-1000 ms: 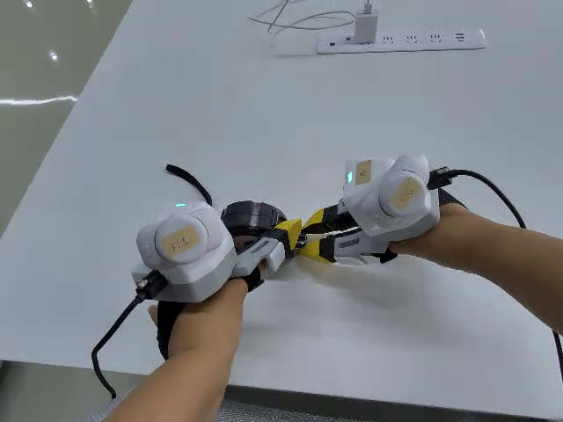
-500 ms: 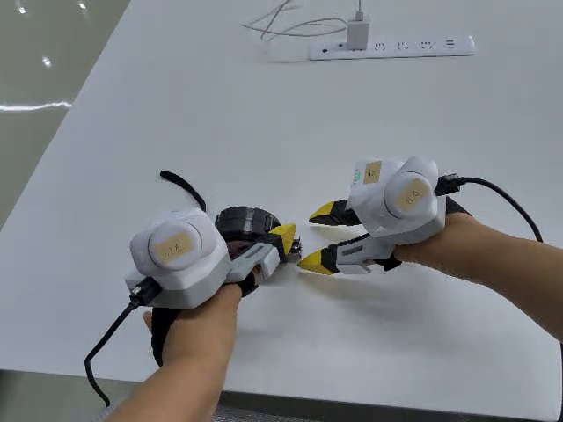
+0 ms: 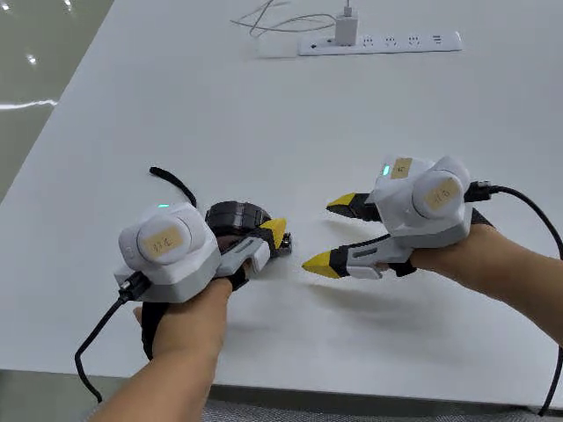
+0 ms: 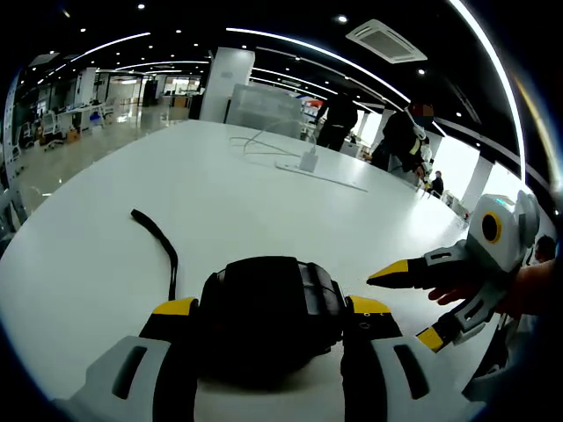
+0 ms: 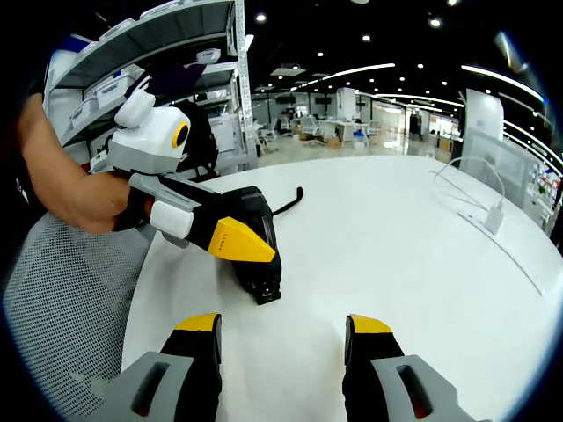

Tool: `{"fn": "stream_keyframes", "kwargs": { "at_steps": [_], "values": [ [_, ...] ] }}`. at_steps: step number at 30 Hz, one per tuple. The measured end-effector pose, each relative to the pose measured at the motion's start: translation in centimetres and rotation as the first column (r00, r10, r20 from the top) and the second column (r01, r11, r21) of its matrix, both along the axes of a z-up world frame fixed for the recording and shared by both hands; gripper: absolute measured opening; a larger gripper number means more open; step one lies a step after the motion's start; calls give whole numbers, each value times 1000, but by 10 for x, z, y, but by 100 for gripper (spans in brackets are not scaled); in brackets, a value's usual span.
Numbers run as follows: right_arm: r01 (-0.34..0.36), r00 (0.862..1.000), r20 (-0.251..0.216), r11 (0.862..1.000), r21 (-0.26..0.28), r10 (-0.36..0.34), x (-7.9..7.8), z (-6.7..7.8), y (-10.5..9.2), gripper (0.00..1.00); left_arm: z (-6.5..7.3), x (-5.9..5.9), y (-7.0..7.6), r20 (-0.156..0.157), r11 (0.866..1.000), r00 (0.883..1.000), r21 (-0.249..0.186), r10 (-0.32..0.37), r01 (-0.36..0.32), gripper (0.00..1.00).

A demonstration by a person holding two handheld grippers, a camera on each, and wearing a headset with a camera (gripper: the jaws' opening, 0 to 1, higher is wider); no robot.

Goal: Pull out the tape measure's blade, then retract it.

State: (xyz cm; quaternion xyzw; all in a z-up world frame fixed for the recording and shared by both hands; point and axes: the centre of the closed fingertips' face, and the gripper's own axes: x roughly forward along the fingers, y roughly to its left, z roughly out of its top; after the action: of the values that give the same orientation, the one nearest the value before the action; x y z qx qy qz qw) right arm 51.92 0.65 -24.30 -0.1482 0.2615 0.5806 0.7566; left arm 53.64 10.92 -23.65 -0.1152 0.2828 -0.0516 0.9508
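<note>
A black tape measure (image 3: 236,217) lies on the white table, with its black wrist strap (image 3: 173,183) trailing away from it. My left gripper (image 3: 268,237) is shut on the tape measure (image 4: 268,308), its yellow-tipped jaws clamped on both sides of the case. No blade shows outside the case (image 5: 257,251). My right gripper (image 3: 332,234) stands open a short way to the right of the tape measure, with nothing between its fingers (image 5: 281,325). It also comes into the left gripper view as the right gripper (image 4: 413,294).
A white power strip (image 3: 378,41) with a plugged-in charger (image 3: 345,28) and a white cable lies at the table's far side. The table's left edge (image 3: 53,132) drops to a glossy floor. Black cables trail from both grippers.
My right gripper has opened and drawn back to the right, away from the tape measure's mouth. The left gripper still holds the case.
</note>
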Motion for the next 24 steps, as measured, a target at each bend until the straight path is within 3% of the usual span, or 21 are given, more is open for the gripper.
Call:
{"fn": "stream_keyframes", "kwargs": {
  "at_steps": [8, 16, 17, 18, 20, 24],
  "values": [
    [71, 997, -12, 997, 13, -71, -3, 6, -19, 62, 0, 0, 0, 0, 1000, 1000, 3, -5, 5, 62],
    [119, 993, -9, 992, 31, -119, -11, 16, -35, 62, 2, 0, 0, 11, 1000, 1000, 2, -16, 16, 63],
    [121, 993, -9, 992, 31, -121, -12, 17, -36, 62, 2, 0, -1, 18, 999, 999, 20, -29, 29, 64],
    [125, 992, -10, 992, 30, -124, -13, 17, -37, 62, 3, 0, -1, 30, 995, 997, 73, -65, 63, 64],
    [126, 992, -10, 992, 26, -126, -14, 18, -40, 62, 1, -2, -2, 19, 990, 996, 108, -92, 90, 63],
    [142, 990, -10, 990, 23, -142, -15, 19, -44, 62, 0, -5, -2, 17, 992, 995, 89, -97, 95, 63]
  ]
}}
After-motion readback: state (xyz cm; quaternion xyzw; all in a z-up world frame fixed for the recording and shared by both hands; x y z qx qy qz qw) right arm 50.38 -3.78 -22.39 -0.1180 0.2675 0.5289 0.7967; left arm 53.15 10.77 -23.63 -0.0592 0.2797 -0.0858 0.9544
